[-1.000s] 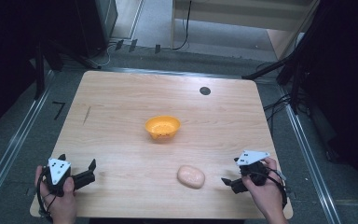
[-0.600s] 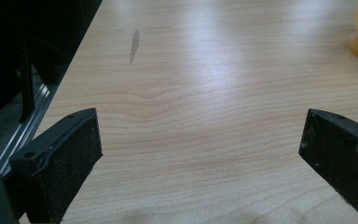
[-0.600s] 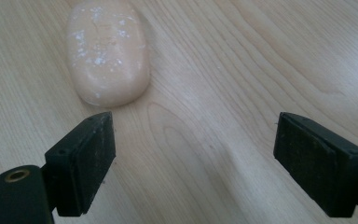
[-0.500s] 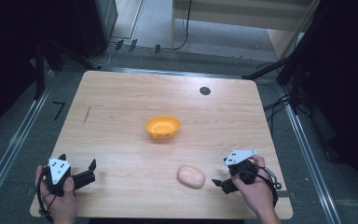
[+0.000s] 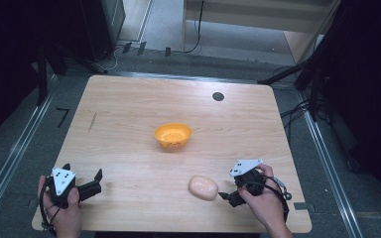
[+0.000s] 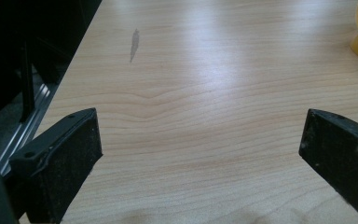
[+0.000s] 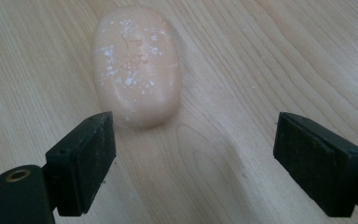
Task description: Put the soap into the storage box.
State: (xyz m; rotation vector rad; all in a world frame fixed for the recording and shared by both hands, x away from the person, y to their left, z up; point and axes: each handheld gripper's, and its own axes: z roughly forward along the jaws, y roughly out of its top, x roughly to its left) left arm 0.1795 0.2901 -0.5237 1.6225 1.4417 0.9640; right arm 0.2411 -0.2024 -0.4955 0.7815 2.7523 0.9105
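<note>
My right tool (image 7: 193,154) stands released just short of the speckled soap bar (image 7: 137,63); the high view adds the orange bowl (image 5: 173,135) and my released left tool (image 5: 95,182).

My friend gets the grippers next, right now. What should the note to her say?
Right gripper: open, empty, low over the table, pointing at the peach oval lump, which lies just ahead of its jaws, not between them.
Left gripper: open, empty, near the front left corner, bare wood ahead of it.
Orange bowl: mid-table, beyond the lump, looks empty.
Done: nothing picked up.
Left: probably grab the lump; the bowl may be where it goes.
</note>
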